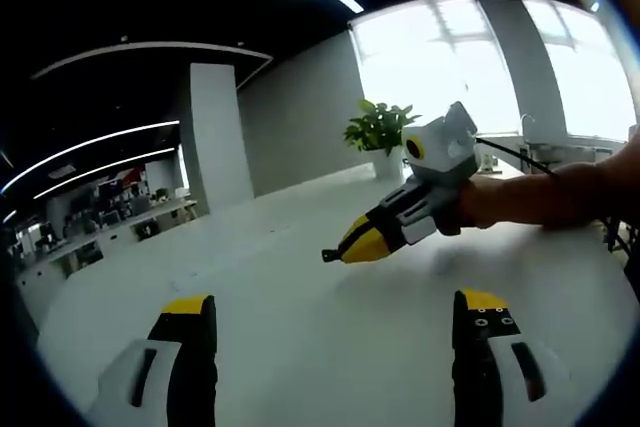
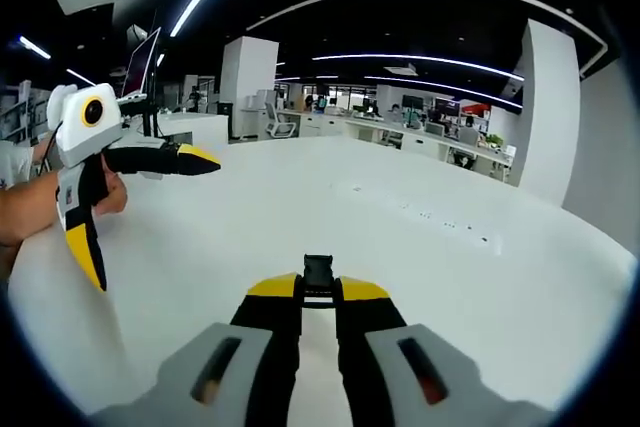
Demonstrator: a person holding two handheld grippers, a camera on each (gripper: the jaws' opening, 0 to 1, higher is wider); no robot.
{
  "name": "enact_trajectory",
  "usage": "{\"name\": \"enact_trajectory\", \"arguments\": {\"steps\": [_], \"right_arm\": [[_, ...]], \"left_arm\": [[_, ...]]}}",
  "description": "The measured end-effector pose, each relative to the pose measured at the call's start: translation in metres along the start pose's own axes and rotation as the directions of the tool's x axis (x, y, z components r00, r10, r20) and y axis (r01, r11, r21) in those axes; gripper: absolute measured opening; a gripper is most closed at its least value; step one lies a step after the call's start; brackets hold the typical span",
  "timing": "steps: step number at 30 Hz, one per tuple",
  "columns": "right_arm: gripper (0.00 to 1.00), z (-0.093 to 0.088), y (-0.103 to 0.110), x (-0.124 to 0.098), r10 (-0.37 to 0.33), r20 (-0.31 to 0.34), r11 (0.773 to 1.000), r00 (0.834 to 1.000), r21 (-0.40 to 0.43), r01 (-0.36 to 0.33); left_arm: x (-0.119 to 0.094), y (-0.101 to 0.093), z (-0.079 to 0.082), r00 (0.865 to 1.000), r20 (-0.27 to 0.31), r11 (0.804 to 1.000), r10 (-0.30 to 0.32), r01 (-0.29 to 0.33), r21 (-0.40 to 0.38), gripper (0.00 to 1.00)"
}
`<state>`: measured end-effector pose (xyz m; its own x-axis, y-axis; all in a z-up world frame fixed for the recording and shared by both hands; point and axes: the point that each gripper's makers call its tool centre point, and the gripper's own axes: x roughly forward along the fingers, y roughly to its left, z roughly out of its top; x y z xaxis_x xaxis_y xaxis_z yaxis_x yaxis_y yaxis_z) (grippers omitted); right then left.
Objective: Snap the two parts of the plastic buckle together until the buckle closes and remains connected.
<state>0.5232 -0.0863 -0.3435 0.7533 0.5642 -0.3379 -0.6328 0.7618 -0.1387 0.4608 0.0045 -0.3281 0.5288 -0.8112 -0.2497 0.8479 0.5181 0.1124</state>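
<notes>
I see my right gripper point(image 2: 318, 290) pinching a black buckle piece point(image 2: 318, 272) over the white bench point(image 2: 480, 277), left gripper point(image 1: 335, 312) jaws wide apart.

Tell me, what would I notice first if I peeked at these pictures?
Probably the right gripper, with yellow tips pinching a small black buckle piece over the big white table. Next, the left gripper, its jaws wide open and holding nothing. Behind it, a green potted plant stands by the bright windows.
</notes>
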Motion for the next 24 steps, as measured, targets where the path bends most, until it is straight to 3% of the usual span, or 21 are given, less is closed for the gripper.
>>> {"name": "enact_trajectory", "arguments": {"steps": [10, 24], "right_arm": [[0.11, 0.012, -0.007, 0.013, -0.009, 0.018, 1.0, 1.0, 0.017, 0.008], [0.11, 0.015, -0.013, 0.021, -0.01, 0.009, 0.999, 1.0, 0.034, 0.01]], "left_arm": [[-0.001, 0.001, -0.001, 1.0, -0.005, 1.0, 0.006, -0.006, 0.005, 1.0], [0.0, -0.001, -0.004, 1.0, -0.019, 1.0, -0.005, 0.005, 0.018, 1.0]]}}
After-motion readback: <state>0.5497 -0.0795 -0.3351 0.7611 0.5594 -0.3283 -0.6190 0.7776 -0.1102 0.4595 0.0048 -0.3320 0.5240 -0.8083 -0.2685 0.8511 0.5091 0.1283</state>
